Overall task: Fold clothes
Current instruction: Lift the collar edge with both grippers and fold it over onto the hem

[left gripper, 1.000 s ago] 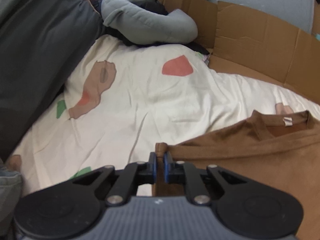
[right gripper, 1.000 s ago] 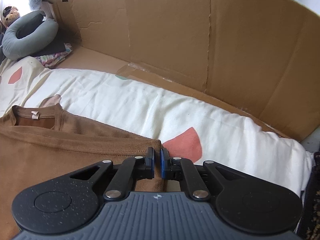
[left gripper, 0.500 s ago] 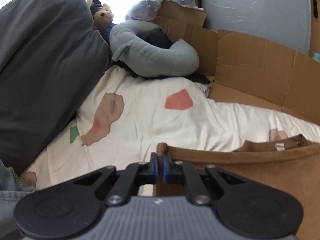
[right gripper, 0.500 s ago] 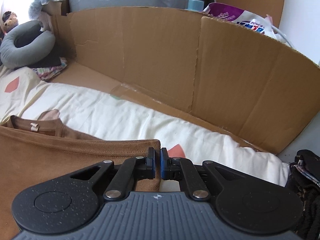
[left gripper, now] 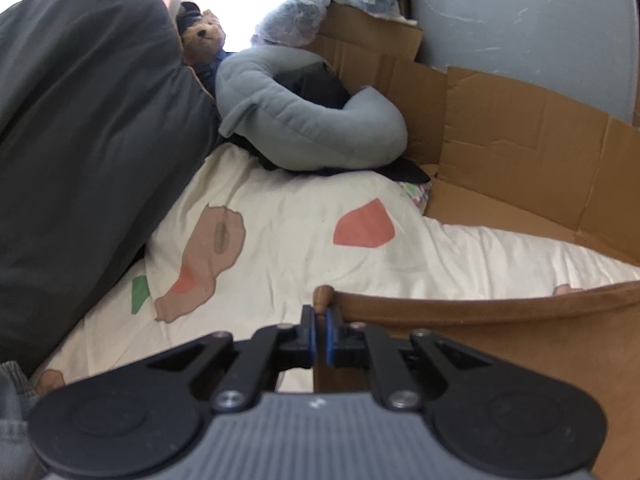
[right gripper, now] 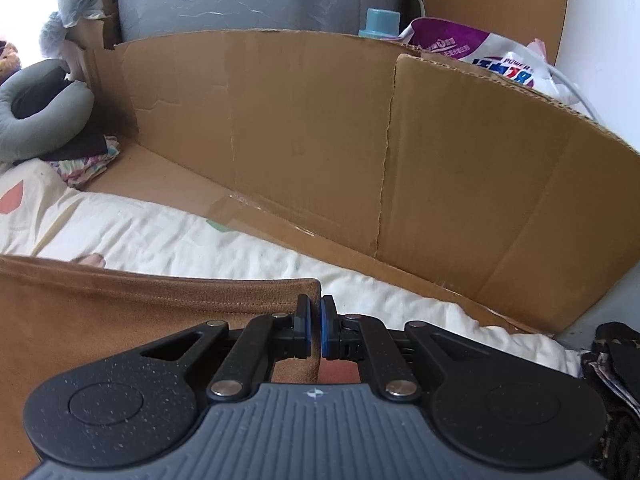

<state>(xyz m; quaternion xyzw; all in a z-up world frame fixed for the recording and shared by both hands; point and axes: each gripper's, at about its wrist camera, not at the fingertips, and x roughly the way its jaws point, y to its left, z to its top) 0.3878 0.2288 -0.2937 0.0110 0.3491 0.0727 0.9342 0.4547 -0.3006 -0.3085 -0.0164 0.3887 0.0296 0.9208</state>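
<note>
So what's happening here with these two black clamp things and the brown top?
A person is folding clothes on a bed, with a hand-held gripper in each hand. The left hand-held gripper is shut on one corner of the brown shirt, and the right hand-held gripper is shut on the opposite corner. The shirt's edge is stretched between them, held up off the patterned white duvet. No fold is laid yet.

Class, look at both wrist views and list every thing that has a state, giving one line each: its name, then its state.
left gripper: shut on a corner of the brown shirt
right gripper: shut on another corner of it
brown shirt: edge raised taut between the grippers
bed sheet: spread, lightly wrinkled
cardboard: unfolded, standing as a wall
grey pillow: curled
</note>
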